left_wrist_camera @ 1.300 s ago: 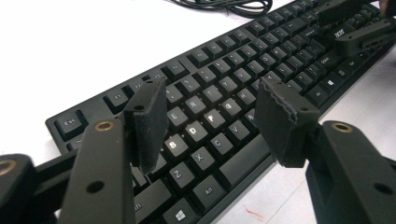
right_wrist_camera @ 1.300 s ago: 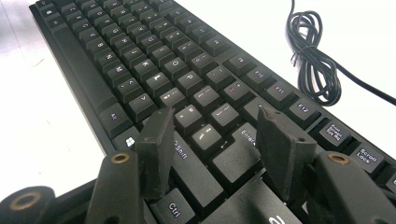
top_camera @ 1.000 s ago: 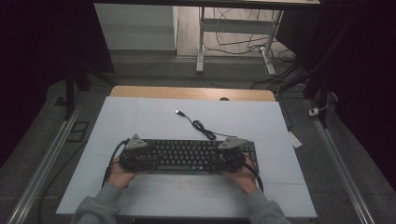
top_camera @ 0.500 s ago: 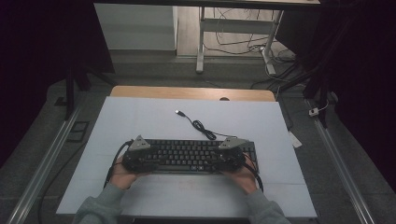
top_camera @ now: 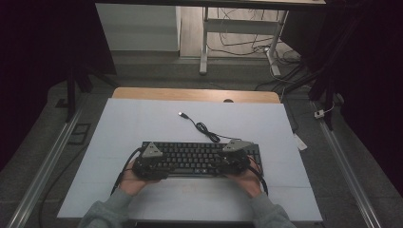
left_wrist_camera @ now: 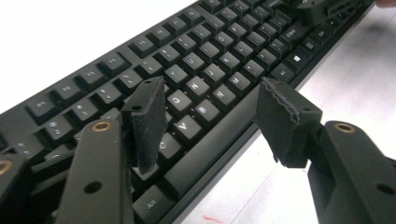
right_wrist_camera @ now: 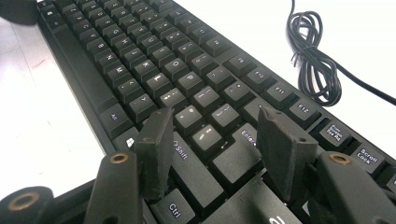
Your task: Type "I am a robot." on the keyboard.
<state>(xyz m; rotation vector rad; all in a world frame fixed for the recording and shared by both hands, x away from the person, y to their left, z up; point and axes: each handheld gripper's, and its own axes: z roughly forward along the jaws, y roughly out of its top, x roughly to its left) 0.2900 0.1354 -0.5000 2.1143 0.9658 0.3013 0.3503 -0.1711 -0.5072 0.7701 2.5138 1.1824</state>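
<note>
A black keyboard [top_camera: 195,159] lies on the white mat [top_camera: 142,118] near the front edge, and its cable [top_camera: 204,128] coils behind it and ends in a USB plug [top_camera: 182,114]. My left gripper [top_camera: 161,167] hangs over the keyboard's left end, open. In the left gripper view [left_wrist_camera: 210,100] one jaw stands above the keys [left_wrist_camera: 210,60], the other just past the front edge. My right gripper [top_camera: 219,166] is over the right end, open. In the right gripper view [right_wrist_camera: 215,126] both jaws hover above the Shift and Enter keys [right_wrist_camera: 154,56], beside the coiled cable [right_wrist_camera: 313,60].
A strip of wooden tabletop [top_camera: 195,94] shows behind the mat. Metal rails [top_camera: 43,175] run along both sides of the table. Desk legs and loose cables [top_camera: 237,42] stand on the floor at the back. A small white tag [top_camera: 300,141] lies off the mat's right edge.
My left gripper has drifted a little to the right along the keyboard. The right gripper and the keyboard have stayed in place.
</note>
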